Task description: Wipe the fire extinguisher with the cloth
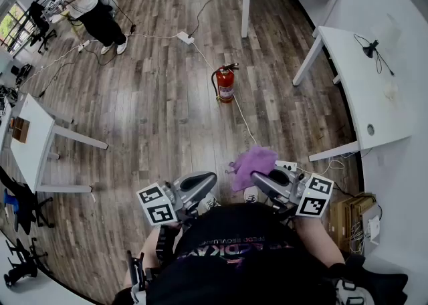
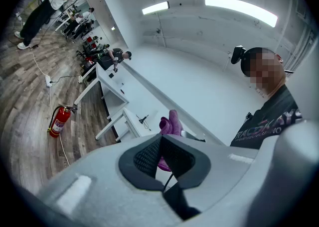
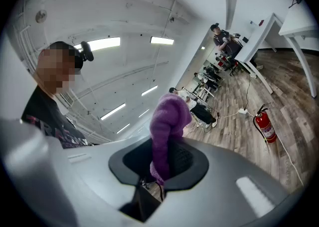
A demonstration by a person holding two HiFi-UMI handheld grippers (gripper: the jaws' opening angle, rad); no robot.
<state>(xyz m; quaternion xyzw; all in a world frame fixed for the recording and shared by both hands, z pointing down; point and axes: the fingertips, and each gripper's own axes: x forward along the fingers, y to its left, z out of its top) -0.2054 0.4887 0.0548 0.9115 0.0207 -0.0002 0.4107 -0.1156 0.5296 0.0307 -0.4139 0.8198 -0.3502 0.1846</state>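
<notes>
Fire extinguisher (image 1: 225,83) stands upright on the floor (image 1: 167,116) well ahead, in line roughly between the right gripper (image 1: 259,178), clamped on the purple cloth (image 1: 253,163), and the left gripper (image 1: 208,179), closed on nothing.

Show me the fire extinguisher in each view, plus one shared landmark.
Head view: fire extinguisher upright on the floor, above centre.
Left gripper view: fire extinguisher at far left, just below mid-height.
Right gripper view: fire extinguisher at right, just below mid-height.
Shared landmark: the purple cloth, visible in all three.
</notes>
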